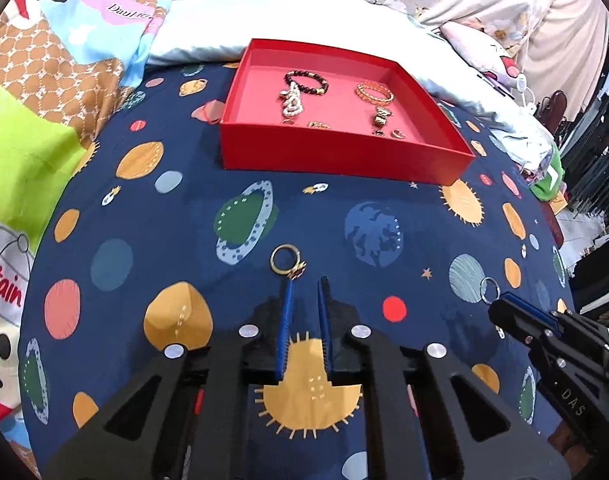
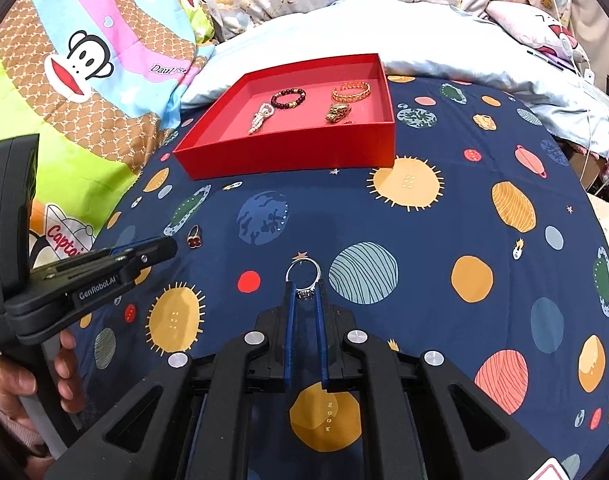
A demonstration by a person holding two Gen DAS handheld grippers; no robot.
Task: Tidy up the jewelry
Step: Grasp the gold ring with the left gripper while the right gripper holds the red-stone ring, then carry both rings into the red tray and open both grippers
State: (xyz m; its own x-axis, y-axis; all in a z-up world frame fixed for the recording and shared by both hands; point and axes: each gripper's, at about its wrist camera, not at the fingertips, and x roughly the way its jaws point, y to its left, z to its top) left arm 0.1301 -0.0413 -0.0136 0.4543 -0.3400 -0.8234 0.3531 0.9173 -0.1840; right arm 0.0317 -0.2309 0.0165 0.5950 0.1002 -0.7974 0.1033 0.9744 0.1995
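Bed with navy planet-print sheet [image 1: 184, 184], cartoon blanket and pale pillow behind.

Left wrist view: red tray [image 1: 344, 160] sits well ahead of the left gripper [image 1: 306, 284], already holding a dark bead bracelet [image 1: 304, 82], a pearl piece [image 1: 291, 103], a gold chain bracelet [image 1: 375, 94] and small bits near its front wall. Gold ring [image 1: 285, 260] lies flat on the sheet just beyond the fingertips, slightly to their left, dark charm end nearest them. Jaws narrowly parted, nothing between them; looks lined up for a pinch at the charm end. Off to the right, the right gripper [image 1: 494, 304] has a silver ring [image 1: 489, 289] at its tip.

Right wrist view: same tray [image 2: 288, 160] ahead and left. Right gripper [image 2: 305, 292] is closed down on the silver ring [image 2: 303, 276] at its stone setting, band poking forward past the tips, probably gripped there because the setting gives bulk. Cannot tell if it's lifted off the sheet. Left gripper [image 2: 166, 246] comes in from the left, gold ring [image 2: 195, 237] just past its tip. Likely next: both rings go to the tray.
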